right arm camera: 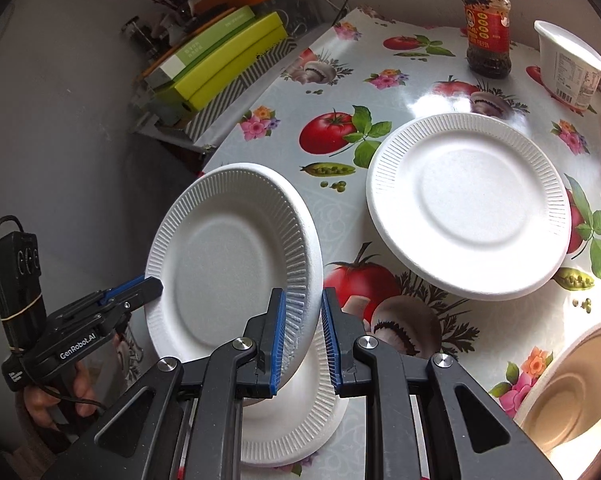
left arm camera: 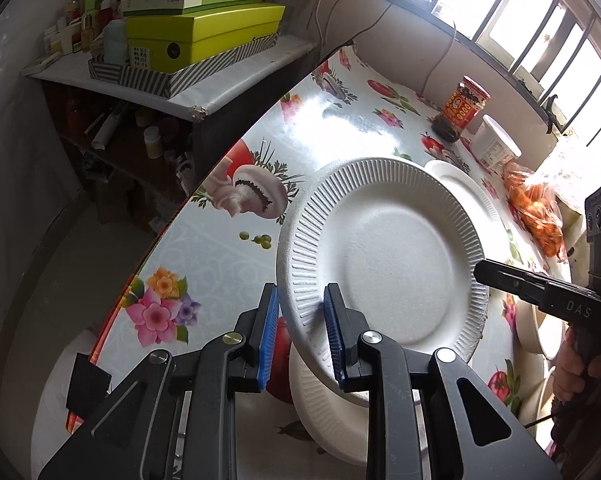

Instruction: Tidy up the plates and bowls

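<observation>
Flowered oilcloth (left arm camera: pixel 220 248) covers the table in the left wrist view, where the left gripper (left arm camera: pixel 302 336) pinches the lifted white plate (left arm camera: pixel 384 256) by its rim. From the right wrist, the right gripper (right arm camera: pixel 303 340) clamps the plate's opposite rim above another plate (right arm camera: pixel 300 412); a third plate (right arm camera: pixel 468 204) lies beside.

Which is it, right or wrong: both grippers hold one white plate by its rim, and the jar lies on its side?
Wrong: the jar stands upright (right wrist view). The left gripper and right gripper do hold the white plate by its rim.
</observation>
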The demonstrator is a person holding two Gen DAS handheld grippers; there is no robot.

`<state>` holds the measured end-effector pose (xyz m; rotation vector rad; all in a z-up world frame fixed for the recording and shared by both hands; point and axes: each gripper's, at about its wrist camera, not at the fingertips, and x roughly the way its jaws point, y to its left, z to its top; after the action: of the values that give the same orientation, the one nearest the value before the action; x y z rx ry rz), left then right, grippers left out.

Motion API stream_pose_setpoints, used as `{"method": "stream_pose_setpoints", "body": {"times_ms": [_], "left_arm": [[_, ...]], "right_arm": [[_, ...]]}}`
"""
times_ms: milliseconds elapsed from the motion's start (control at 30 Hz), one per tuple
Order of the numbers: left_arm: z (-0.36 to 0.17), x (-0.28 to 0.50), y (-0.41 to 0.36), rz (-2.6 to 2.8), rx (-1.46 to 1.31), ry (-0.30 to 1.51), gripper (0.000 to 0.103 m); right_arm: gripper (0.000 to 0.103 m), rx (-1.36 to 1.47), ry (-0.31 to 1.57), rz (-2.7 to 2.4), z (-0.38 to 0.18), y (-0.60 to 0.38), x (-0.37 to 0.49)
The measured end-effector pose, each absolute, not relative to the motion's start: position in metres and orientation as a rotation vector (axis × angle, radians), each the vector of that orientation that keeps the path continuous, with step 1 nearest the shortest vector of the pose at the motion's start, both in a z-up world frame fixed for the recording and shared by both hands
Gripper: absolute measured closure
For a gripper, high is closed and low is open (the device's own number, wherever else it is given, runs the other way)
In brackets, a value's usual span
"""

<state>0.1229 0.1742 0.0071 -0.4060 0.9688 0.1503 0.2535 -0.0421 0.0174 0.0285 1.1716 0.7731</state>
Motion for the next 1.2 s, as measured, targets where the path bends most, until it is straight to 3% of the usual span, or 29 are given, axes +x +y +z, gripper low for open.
{"method": "stream_pose_setpoints", "body": {"times_ms": [1200], "left_arm": [[-0.017, 0.092, 0.137, 0.109, -0.316, 1.026, 0.079]], "right_arm": [[0.083, -0.003, 1.138, 0.653, -0.007, -0.08, 0.185]]}}
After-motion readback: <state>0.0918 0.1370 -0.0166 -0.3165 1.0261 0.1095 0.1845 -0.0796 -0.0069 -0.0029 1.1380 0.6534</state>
